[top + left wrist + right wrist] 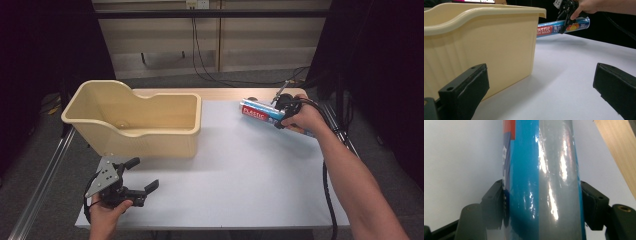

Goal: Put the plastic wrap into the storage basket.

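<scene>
On the white tabletop (240,165) at its far right, you are clamping your right gripper (286,111) around the blue plastic-wrap roll (260,113), likely lifting it toward the cream plastic bin (150,131), while your left gripper (135,187) is waiting with jaws apart.

We see a blue plastic-wrap roll (260,113) with a red label, lying lengthwise on the white tabletop (240,170) at its far right, pinched by our right claw (284,111).
</scene>
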A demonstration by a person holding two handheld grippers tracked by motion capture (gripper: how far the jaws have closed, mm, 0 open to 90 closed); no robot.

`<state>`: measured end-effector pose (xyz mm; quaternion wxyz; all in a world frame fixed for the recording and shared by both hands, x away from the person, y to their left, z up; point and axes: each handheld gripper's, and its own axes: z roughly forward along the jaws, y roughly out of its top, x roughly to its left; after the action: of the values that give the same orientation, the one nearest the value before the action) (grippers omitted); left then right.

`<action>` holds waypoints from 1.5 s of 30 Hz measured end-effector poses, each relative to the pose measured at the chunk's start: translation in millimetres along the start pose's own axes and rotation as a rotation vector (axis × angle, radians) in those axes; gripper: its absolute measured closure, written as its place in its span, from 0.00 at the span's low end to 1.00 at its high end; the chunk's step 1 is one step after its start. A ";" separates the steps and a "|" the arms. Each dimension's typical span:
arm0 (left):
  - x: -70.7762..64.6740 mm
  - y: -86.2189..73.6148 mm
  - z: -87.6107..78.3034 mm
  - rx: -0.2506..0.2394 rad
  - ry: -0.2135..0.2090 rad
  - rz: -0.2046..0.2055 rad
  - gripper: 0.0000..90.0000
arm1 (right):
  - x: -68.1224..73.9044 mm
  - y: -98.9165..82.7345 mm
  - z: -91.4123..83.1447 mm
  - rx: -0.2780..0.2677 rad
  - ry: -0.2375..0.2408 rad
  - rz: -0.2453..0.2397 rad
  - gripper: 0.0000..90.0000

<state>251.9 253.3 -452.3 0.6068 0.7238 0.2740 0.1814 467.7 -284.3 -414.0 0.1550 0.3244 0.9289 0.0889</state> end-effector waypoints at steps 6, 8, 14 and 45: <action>-0.4 0.1 1.2 -0.001 -0.005 0.000 0.00 | 0.7 3.1 -14.5 -0.037 0.010 0.005 0.35; -0.7 0.3 1.5 -0.001 -0.005 -0.002 0.00 | 2.1 5.2 -19.2 -0.047 0.021 0.005 0.35; -0.2 0.2 0.3 -0.008 -0.005 -0.003 0.00 | 4.8 14.0 -35.5 -0.079 0.045 0.008 0.35; -3.0 1.7 1.7 -0.019 -0.024 -0.009 0.00 | 10.5 50.0 -112.5 -0.167 0.090 0.004 0.35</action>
<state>250.8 250.0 -450.7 0.6178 0.7188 0.2680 0.1725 449.8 -246.2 -297.8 0.1394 0.3080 0.9236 0.1809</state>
